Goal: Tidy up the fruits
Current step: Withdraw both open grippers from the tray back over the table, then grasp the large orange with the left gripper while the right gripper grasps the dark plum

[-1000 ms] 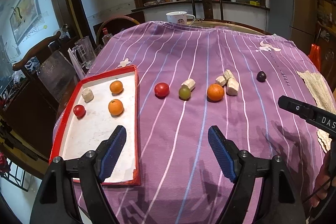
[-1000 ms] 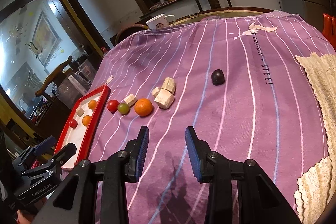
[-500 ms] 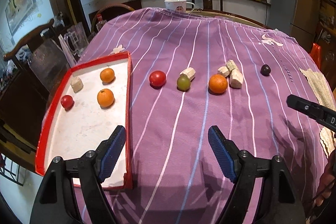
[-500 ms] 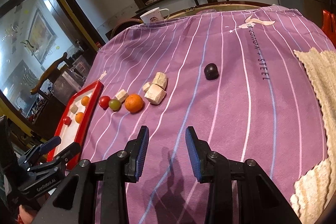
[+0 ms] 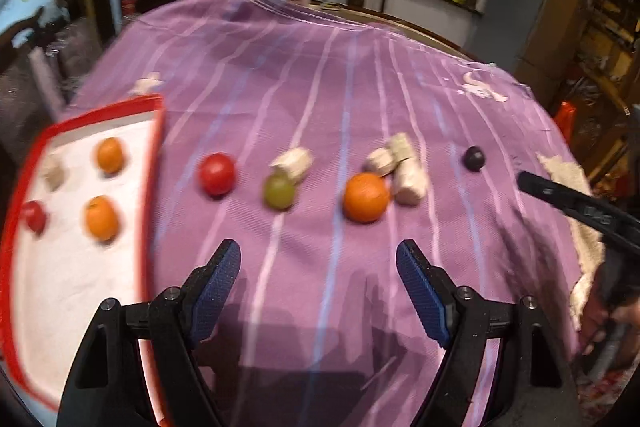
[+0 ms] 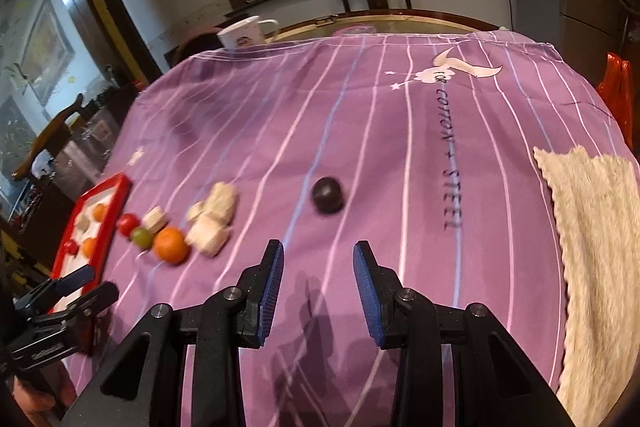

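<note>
Left gripper [image 5: 319, 283] hangs above the purple striped tablecloth [image 5: 320, 99], blue-padded jaws spread wide with nothing between them. Right gripper [image 6: 318, 281] sits the same way, jaws parted and empty, a narrower gap than the left's.

Straight ahead of the left jaws runs a row of fruit on the cloth: a red tomato [image 5: 216, 173], a green grape [image 5: 279, 191] touching a pale chunk [image 5: 294, 159] behind it, then a big orange [image 5: 365, 197] against a cluster of pale chunks [image 5: 402, 167]. Farther right, well apart, sits a dark plum [image 5: 474, 158].

Off to the left lies the red-rimmed tray [image 5: 154, 147] with a white floor, holding two small oranges [image 5: 109, 155] [image 5: 101, 218], a red fruit [image 5: 34, 215] and a pale piece [image 5: 53, 174].

From the right wrist view, the plum [image 6: 327, 195] lies just ahead of the jaws, between two stripes. Here the cloth's print reads "FOR" on a white moon-shaped emblem [image 6: 464, 69], then "COTTON + STEEL" running down a stripe; the left view shows that emblem only as a smear. Here too, a cream knitted mat [image 6: 592, 227] covers the right edge, fully seen, while the left view catches just a sliver.

A white mug [image 6: 242, 33] with a small printed picture stands at the table's far end; its print is too small to read. Lettering on the left gripper's body, low in the right view, is blurred.
</note>
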Motion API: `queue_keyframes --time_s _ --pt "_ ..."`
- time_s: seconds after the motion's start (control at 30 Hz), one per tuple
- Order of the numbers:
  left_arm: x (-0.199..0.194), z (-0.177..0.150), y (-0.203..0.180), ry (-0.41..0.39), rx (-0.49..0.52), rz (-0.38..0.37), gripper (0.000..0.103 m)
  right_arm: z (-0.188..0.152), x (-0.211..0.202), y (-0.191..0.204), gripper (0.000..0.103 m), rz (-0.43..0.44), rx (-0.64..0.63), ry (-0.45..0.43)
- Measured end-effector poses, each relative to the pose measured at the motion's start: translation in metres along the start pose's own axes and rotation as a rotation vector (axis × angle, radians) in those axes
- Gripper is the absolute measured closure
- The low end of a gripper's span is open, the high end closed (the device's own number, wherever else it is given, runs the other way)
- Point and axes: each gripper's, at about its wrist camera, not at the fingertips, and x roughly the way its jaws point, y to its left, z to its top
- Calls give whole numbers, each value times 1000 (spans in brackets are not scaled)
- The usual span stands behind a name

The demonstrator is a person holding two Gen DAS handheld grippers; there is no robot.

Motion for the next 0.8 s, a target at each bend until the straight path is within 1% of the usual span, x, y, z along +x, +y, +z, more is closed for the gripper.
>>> queue_keyframes --time_s 0.1,0.23,0.3,0.37,0.4,0.47,0.53,0.6,0.7,0.73,0.77,0.8 --pt "15 8 -9 4 18 -15 23 13 14 -2 63 -20 -21 4" --pt "34 16 -17 22 42 -42 24 24 36 5 63 -47 -77 8" --pt "43 18 -19 31 49 -50 27 27 47 7 63 -57 -89 18" --pt "50 20 -21 39 53 -56 34 28 57 9 63 -59 -95 26" --pt "54 21 -22 42 52 -63 35 28 60 10 63 -59 -96 26" --pt "62 24 -22 55 47 -72 43 29 66 13 63 -58 -106 26" --pt "65 26 -24 46 55 -63 44 29 69 16 63 -73 -123 23" --pt "67 26 -26 47 63 -71 46 28 70 17 63 -79 -137 18" --pt "68 24 -30 32 86 -64 51 28 72 14 63 -80 -128 20" --pt "68 23 -31 27 95 -52 54 27 74 13 63 -79 -121 24" --pt "69 23 -32 24 107 -39 62 27 74 12 63 -78 -117 22" --pt "69 22 -34 21 120 -27 66 27 74 11 63 -79 -117 17"
